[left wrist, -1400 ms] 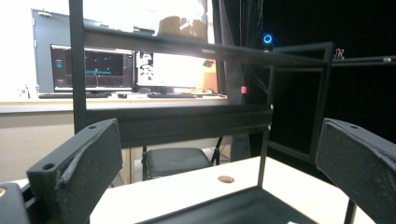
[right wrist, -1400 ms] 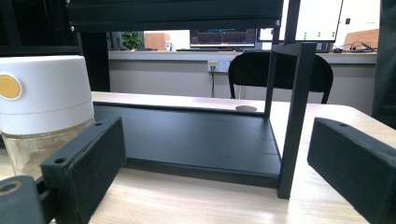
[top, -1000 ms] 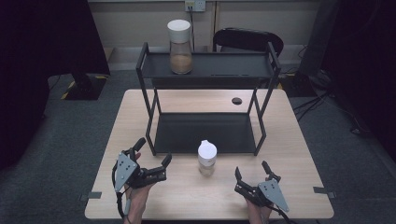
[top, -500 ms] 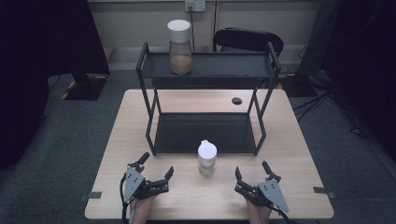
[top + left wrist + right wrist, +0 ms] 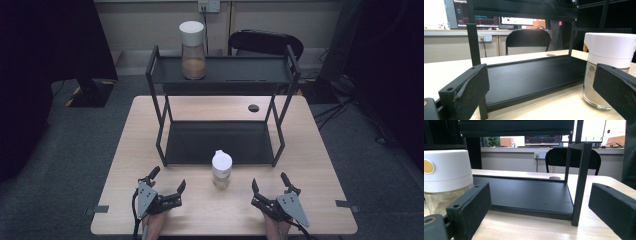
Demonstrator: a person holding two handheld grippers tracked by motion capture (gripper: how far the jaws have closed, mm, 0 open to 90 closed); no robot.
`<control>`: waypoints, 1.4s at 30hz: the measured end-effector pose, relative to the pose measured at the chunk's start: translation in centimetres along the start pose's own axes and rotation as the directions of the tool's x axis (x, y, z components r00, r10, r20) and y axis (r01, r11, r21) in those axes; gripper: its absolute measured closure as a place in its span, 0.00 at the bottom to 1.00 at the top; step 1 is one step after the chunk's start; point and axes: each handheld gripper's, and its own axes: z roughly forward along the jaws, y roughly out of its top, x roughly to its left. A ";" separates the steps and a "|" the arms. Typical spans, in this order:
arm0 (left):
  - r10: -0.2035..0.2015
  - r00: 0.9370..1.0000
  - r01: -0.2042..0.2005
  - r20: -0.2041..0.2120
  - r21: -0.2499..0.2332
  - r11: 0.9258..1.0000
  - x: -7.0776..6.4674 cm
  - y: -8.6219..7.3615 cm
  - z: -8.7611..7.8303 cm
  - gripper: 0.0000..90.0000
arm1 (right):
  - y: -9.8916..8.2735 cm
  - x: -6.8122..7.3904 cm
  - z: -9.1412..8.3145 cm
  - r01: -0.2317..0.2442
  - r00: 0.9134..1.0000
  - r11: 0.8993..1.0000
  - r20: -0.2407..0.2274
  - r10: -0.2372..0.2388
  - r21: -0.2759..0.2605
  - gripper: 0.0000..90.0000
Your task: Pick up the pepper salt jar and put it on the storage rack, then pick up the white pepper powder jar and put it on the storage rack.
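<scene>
Resting low on the pale wooden table (image 5: 310, 150), the left gripper (image 5: 167, 186) and right gripper (image 5: 271, 188) both gape wide, holding nothing. Between them stands the small white-capped glass jar (image 5: 221, 170), just before the black metal two-tier rack (image 5: 220, 142). One careless sideways jaw nudge could tip it!

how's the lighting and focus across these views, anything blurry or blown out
High view: table evenly lit, surroundings dark. Left gripper view: small jar sharp, its white lid bright, near jaws soft. Right gripper view: rack sharp, background screens bright but readable.
</scene>
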 end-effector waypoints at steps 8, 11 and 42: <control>0.005 1.000 -0.004 -0.028 0.015 1.000 -0.5 0.2 0.1 0.01 | 0.0 0.0 0.0 0.000 1.000 1.000 0.001 0.000 -0.001 0.04; 0.005 0.999 -0.004 -0.035 0.015 1.000 -0.6 0.2 0.1 0.01 | 0.0 0.0 0.0 -0.001 1.000 1.000 0.002 0.001 -0.001 0.02; 0.012 0.999 -0.011 -0.053 0.025 1.000 -0.9 0.4 0.3 0.00 | 1.0 0.9 0.4 -0.049 0.984 0.998 -0.173 0.040 -0.045 0.00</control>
